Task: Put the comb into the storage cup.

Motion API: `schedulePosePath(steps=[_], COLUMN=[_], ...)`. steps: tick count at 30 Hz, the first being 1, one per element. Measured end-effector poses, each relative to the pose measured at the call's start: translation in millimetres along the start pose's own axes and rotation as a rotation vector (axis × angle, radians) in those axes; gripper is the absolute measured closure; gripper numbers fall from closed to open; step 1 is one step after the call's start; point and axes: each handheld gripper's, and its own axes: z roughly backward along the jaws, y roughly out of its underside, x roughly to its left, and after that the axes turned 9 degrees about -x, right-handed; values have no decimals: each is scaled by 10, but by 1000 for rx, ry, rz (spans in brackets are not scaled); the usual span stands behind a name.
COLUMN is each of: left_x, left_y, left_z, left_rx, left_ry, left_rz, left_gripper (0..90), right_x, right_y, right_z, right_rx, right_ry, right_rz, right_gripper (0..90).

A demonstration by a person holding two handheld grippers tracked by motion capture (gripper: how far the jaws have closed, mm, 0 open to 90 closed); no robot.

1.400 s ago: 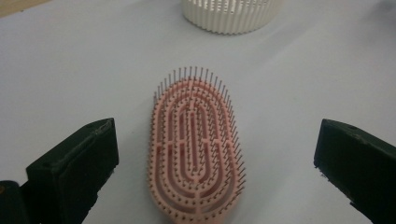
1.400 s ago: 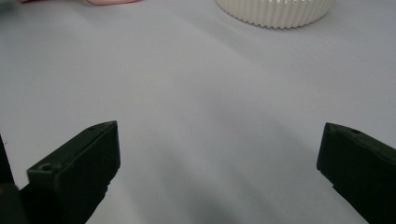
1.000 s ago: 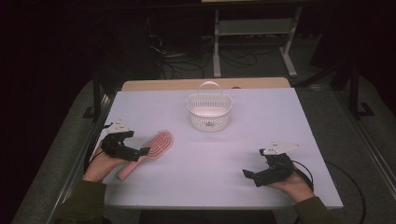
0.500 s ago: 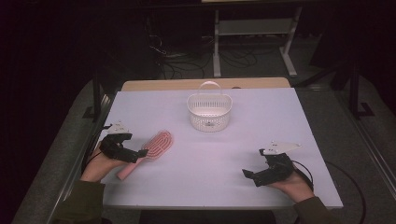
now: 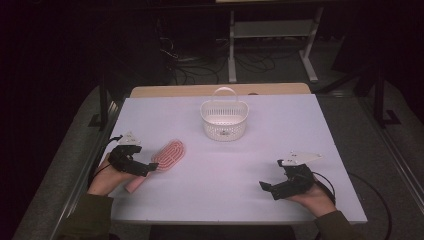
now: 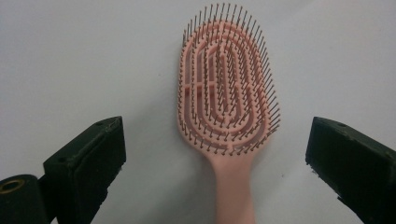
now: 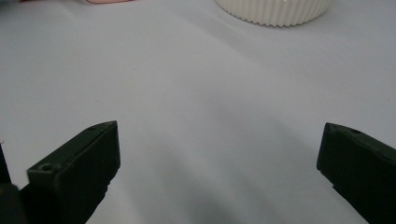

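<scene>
A flat rectangular table with a pale lavender-white top [image 5: 280,150] carries the things; a strip of light wooden board [image 5: 175,91] shows along its far edge. 2 things lie directly on the top. A pink plastic paddle hairbrush with an openwork oval head [image 5: 167,155] lies flat near the left edge, bristles up, its handle pointing toward the near side and its head angled toward the far right. A white plastic slatted basket with an arched handle [image 5: 224,119] stands upright near the middle of the far side, well apart from the hairbrush
</scene>
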Motion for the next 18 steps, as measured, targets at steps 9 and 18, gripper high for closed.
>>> schedulePosePath(steps=[9,18], left_x=[-14,-20], left_y=[37,59], left_z=[-36,-45], left_rx=[39,61], left_ry=[5,8], left_rz=[-21,-11], left_gripper=[113,195], right_x=[-2,-3], right_y=[-2,-1], right_z=[0,5], right_rx=[-1,0], right_ry=[0,0], right_rz=[1,1], right_gripper=[0,0])
